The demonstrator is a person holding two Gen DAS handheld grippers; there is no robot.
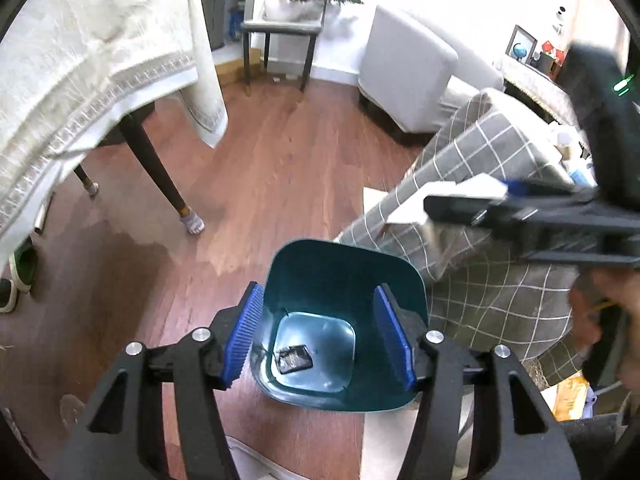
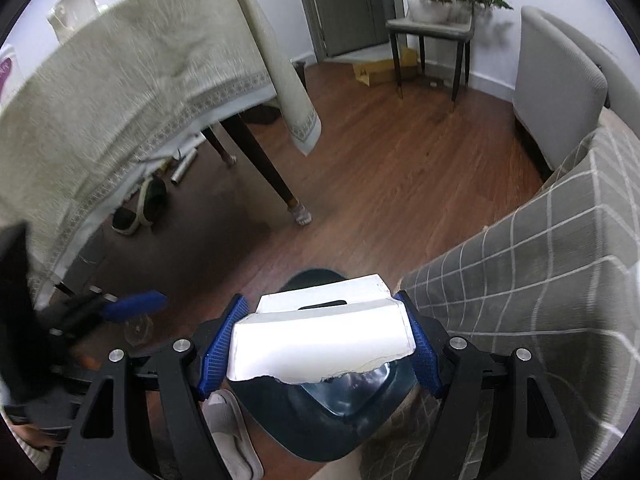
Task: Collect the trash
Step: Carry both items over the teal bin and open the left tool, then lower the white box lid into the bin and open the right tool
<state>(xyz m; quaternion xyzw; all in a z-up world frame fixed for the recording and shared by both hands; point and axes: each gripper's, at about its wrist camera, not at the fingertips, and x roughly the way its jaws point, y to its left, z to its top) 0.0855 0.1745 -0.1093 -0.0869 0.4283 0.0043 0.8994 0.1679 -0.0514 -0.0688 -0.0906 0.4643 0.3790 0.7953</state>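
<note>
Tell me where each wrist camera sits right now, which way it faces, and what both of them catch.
Left wrist: rides the left hand-held gripper, angled down into the teal bin on the wood floor; a dark scrap lies inside, and the person's hand shows at right.
Right wrist: rides the right hand-held gripper, angled down, clamping a torn white box above the bin.
Shared: bin, checked sofa cover, draped table, plant chair; each sees the other gripper.

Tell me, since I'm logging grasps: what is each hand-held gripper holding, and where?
Right hand-held gripper clamps the torn white box by its two short ends. Left hand-held gripper holds nothing, open over the teal bin.
</note>
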